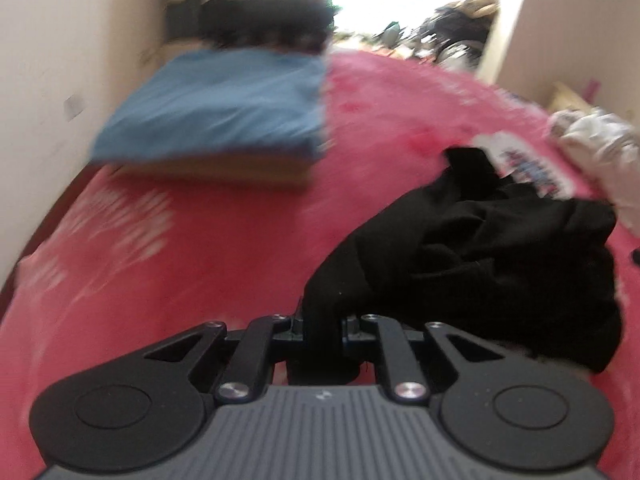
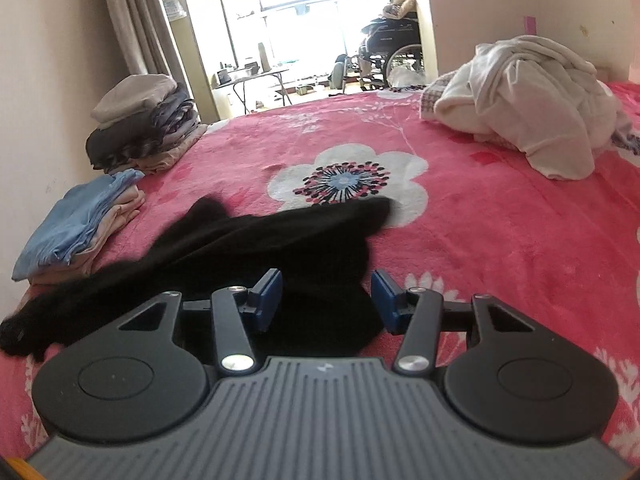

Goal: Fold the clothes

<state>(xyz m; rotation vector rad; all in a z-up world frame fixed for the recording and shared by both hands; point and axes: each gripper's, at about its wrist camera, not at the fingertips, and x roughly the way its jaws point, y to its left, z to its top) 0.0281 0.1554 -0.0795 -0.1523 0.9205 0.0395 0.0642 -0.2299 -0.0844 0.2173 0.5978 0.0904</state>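
Observation:
A crumpled black garment (image 1: 500, 256) lies on the pink flowered bedspread (image 1: 200, 260). My left gripper (image 1: 322, 326) is shut on an edge of it, with cloth bunched between the jaws. In the right wrist view the same black garment (image 2: 248, 248) stretches across the bedspread (image 2: 500, 220). My right gripper (image 2: 326, 300) is open, its blue pads (image 2: 268, 300) on either side of the near part of the cloth, not closed on it.
A folded blue and beige stack (image 2: 80, 228) lies at the bed's left edge, also in the left view (image 1: 224, 116). A taller grey folded stack (image 2: 144, 124) stands behind it by the wall. A heap of white clothes (image 2: 528, 100) lies at the far right.

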